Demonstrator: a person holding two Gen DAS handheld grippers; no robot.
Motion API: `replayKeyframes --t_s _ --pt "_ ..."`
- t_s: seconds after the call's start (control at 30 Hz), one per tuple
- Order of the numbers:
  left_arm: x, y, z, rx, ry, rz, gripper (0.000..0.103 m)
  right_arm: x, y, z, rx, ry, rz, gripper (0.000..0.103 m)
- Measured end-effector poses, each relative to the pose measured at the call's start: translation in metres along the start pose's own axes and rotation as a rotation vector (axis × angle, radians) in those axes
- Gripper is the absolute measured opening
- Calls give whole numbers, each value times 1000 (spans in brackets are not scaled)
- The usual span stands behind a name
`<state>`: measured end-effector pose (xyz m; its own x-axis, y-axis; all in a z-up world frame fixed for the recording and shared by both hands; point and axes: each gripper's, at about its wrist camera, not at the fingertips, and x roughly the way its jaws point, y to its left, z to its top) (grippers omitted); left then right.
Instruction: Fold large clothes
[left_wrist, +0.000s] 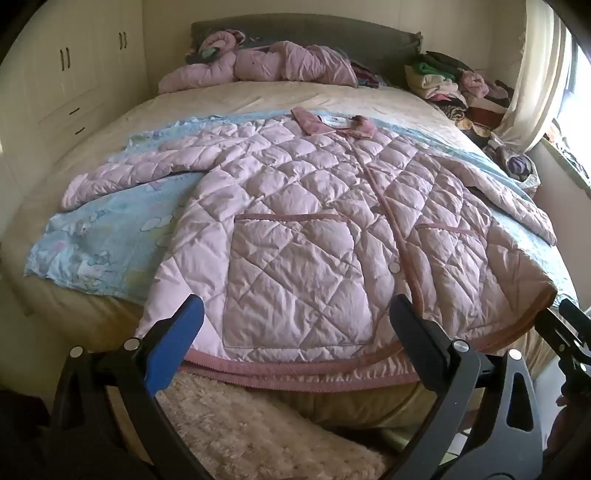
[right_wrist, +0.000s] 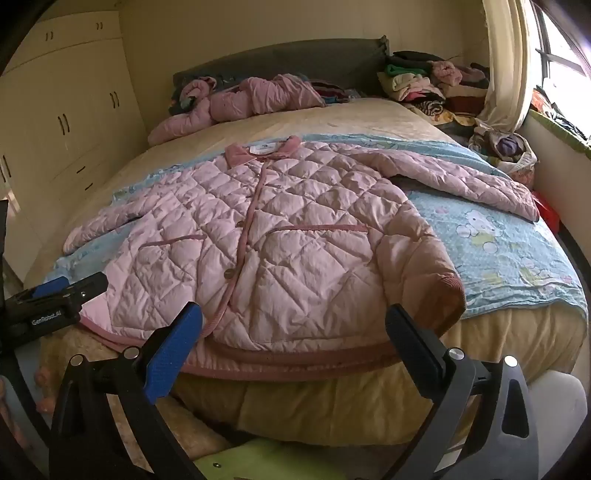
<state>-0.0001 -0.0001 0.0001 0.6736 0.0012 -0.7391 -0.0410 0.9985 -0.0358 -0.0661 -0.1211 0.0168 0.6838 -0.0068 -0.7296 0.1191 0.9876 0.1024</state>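
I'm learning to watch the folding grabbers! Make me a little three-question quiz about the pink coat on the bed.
1. True or false: the pink quilted coat lies spread out, front up, on the blue cartoon blanket.
2. Pick one: the left gripper is A) clamped on the hem, B) open and holding nothing, C) gripping a sleeve.
3. Fill in: the crumpled pink garment lies near the bed's ____.

Key:
1. True.
2. B. The right gripper is open and empty too.
3. Headboard.
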Motion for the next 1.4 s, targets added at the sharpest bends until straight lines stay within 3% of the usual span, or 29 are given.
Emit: replayKeyframes --t_s 1.4 --pt "-2 -1 0 -9 -1 -10 94 -3 6 -1 -17 2 9 99"
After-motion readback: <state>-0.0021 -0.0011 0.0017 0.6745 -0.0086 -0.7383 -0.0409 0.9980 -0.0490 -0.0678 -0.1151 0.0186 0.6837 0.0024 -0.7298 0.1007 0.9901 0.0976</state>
